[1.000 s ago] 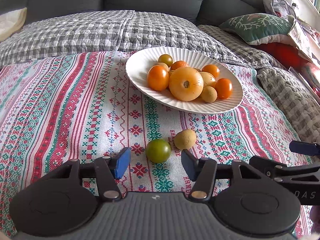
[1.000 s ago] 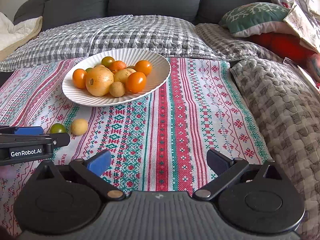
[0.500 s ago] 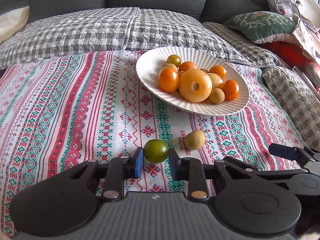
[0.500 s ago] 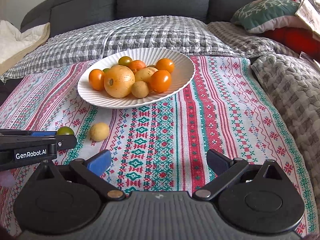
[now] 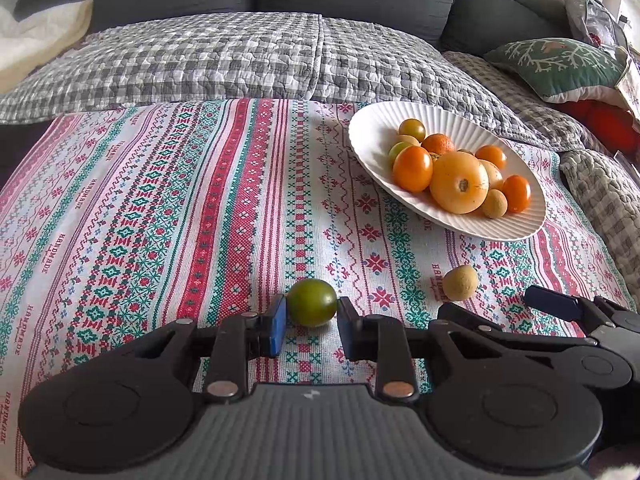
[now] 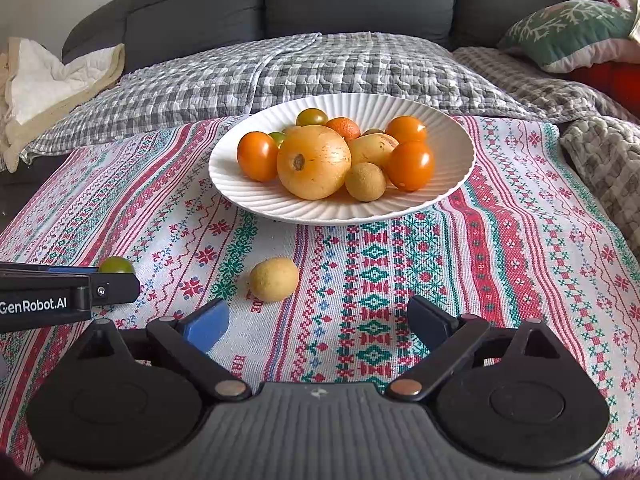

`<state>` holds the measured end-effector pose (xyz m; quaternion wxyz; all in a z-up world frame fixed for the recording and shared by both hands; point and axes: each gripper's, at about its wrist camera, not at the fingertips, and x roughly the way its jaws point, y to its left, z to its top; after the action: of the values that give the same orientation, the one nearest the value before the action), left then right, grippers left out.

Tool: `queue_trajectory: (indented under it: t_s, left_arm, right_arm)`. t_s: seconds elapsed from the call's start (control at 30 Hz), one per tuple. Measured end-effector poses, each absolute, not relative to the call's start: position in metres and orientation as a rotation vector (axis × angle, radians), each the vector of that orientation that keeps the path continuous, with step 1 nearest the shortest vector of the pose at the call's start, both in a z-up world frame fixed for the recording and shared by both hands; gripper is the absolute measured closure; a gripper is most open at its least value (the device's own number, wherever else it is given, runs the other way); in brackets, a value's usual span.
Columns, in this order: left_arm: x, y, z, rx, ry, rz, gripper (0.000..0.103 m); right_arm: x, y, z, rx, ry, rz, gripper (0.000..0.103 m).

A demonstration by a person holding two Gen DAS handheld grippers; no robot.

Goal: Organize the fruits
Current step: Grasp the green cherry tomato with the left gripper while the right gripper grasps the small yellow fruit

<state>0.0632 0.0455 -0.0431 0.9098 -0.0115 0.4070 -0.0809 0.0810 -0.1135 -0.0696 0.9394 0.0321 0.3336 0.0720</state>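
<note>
Both tools are matte black plastic. The left gripper [image 5: 311,320] has a ribbed grey-black body, two round disc housings, angled link arms with brass-coloured pivot pins, and blue pads on its fingers. The right gripper [image 6: 318,320] is built alike. White lettering "GenRobot.AI" and a small screw mark the left one's side.

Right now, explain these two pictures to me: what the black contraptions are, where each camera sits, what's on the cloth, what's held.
A person holds a two-finger gripper in each hand; a fisheye camera on each looks along its fingers. In the left wrist view, the left gripper is shut on a green tomato. In the right wrist view, the right gripper is open, its jaws just closing a little, empty, just short of a small tan fruit. Both fruits lie on the patterned cloth; a white plate behind holds orange tomatoes and other fruit.
</note>
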Motion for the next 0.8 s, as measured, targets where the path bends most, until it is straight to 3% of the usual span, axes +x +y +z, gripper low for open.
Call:
queue_trajectory:
  t_s: [0.17, 0.53, 0.8]
  left_arm:
    - [0.063, 0.049, -0.043, -0.027, 0.846, -0.161, 0.083]
    - [0.062, 0.047, -0.043, -0.03, 0.851, -0.156, 0.083]
    - [0.062, 0.046, -0.044, -0.024, 0.851, -0.158, 0.083]
  right_arm:
    - [0.086, -0.107, -0.068, 0.083, 0.673, 0.158, 0.018]
    - [0.088, -0.096, -0.066, 0.006, 0.658, 0.164, 0.056]
    - [0.087, -0.096, -0.063, 0.029, 0.658, 0.195, 0.078]
